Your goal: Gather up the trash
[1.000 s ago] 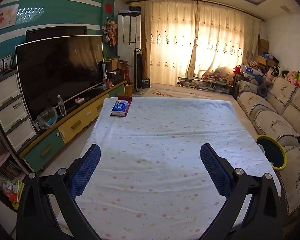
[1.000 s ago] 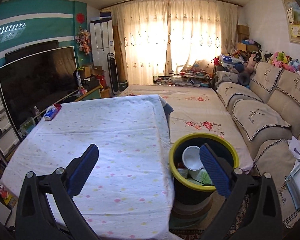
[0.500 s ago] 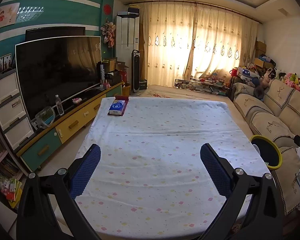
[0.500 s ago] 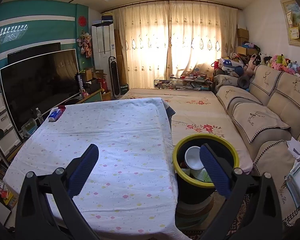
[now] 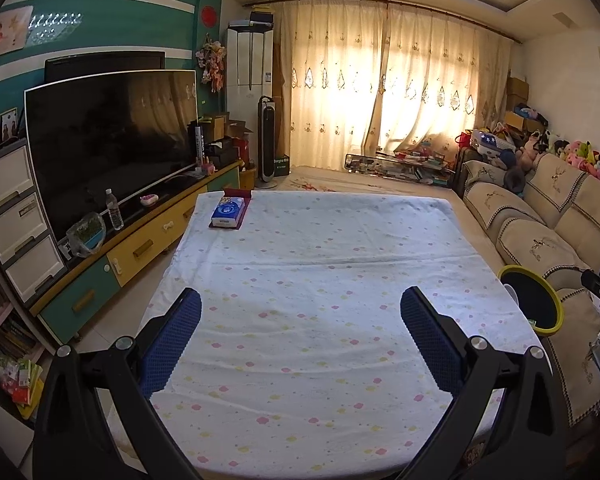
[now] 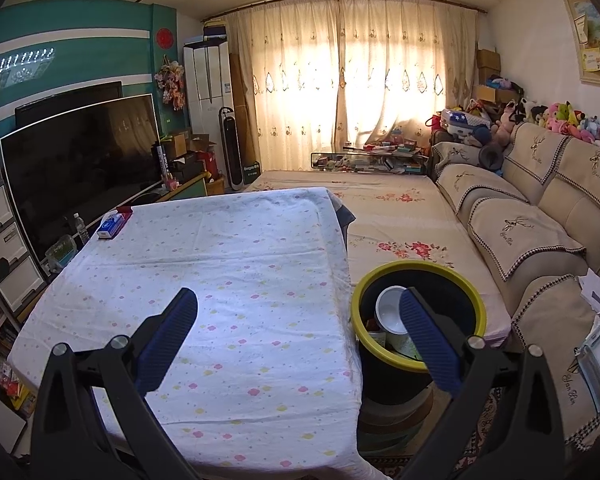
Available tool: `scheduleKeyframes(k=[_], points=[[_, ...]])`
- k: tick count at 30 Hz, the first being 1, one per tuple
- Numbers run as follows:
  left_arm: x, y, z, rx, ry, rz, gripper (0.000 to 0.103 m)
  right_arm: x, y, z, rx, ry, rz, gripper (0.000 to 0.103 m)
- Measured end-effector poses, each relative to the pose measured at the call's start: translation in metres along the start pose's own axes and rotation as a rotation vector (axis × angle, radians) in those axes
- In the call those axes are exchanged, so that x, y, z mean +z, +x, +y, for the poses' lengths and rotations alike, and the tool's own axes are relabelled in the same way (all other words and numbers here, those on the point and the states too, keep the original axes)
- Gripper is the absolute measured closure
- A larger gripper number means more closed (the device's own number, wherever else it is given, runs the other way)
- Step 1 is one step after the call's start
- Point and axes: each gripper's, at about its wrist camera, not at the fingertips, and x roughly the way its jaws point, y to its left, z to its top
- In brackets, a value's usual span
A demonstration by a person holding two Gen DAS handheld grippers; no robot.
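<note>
Both the left gripper (image 5: 300, 320) and the right gripper (image 6: 298, 320) hang empty with fingers spread wide above the table (image 6: 228, 264). Just beside the table's right edge, the yellow-rimmed bin (image 6: 452, 276) already holds a white cup (image 6: 388, 314) and scraps. Only a tissue pack (image 5: 229, 211) sits at the table's far left corner, so collecting looks essentially finished.

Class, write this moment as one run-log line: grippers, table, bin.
left gripper: open, empty | right gripper: open, empty | table: only tissue pack at far corner | bin: beside table, holds white bowl
</note>
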Motion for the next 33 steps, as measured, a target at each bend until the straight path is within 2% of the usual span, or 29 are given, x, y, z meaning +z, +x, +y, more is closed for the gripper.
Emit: scheduleKeyframes(k=[33], points=[[-0.006,0.007,-0.006,-0.016,0.018,0.024,0.005,-0.005,0.010,0.002,0.010,0.011,0.019,0.007]])
